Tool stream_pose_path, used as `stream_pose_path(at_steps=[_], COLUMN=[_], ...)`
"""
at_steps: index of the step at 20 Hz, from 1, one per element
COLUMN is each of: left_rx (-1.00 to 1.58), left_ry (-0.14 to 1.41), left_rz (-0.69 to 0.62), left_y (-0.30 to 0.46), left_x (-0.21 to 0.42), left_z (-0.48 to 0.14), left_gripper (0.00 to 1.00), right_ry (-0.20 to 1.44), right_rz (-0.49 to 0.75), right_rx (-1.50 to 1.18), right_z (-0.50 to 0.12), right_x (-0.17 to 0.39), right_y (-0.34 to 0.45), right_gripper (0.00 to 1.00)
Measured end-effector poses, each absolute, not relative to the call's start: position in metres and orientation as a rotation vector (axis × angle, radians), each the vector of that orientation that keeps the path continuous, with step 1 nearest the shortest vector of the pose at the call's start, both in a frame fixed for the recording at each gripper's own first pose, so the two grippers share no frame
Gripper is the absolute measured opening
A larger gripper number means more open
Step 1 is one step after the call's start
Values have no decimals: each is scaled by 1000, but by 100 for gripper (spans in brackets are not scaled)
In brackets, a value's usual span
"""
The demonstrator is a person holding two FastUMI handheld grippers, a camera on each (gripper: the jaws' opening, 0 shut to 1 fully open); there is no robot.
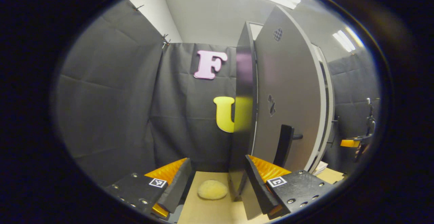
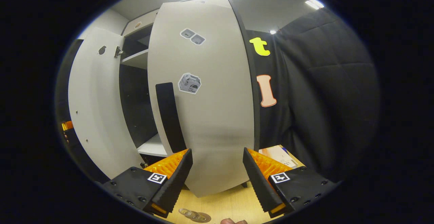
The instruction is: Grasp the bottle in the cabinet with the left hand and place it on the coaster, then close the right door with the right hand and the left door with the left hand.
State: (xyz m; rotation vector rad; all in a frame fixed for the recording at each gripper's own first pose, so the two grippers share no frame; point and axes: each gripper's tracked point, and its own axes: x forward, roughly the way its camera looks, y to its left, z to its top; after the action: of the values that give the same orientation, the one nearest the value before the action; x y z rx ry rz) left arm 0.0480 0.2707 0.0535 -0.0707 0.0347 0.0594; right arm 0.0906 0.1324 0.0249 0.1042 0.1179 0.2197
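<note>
With both the left gripper (image 1: pixel 217 180) and right gripper (image 2: pixel 217 173) wide and empty, the right door (image 2: pixel 206 98) could swing shut too hard, jolting the cabinet (image 2: pixel 135 58).

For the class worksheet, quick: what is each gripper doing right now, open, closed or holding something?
Left gripper: jaws open, holding nothing, by the left door's edge.
Right gripper: jaws open, holding nothing, facing the right door.

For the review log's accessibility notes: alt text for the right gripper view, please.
The open right gripper faces the outer side of the cabinet's half-open right door with its black handle. Beyond, the left door stands open, showing shelves; a wooden table lies below.
</note>
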Motion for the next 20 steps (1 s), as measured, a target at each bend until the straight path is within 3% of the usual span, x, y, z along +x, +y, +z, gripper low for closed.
stream_pose_path(at_steps=[4,5,10,20], left_rx=[-85,-90,-73,-21], left_ry=[29,33,65,81], left_rz=[-6,-25,-71,-63], left_y=[256,252,240,166], left_x=[79,86,95,97], left_z=[58,55,48,52], left_gripper=[91,91,91,91], right_ry=[136,139,158,163], right_rz=[160,147,88,137], right_rx=[114,116,125,158], right_z=[16,15,4,-2], right_x=[80,78,75,90], right_y=[116,111,88,56], right_gripper=[92,95,95,92])
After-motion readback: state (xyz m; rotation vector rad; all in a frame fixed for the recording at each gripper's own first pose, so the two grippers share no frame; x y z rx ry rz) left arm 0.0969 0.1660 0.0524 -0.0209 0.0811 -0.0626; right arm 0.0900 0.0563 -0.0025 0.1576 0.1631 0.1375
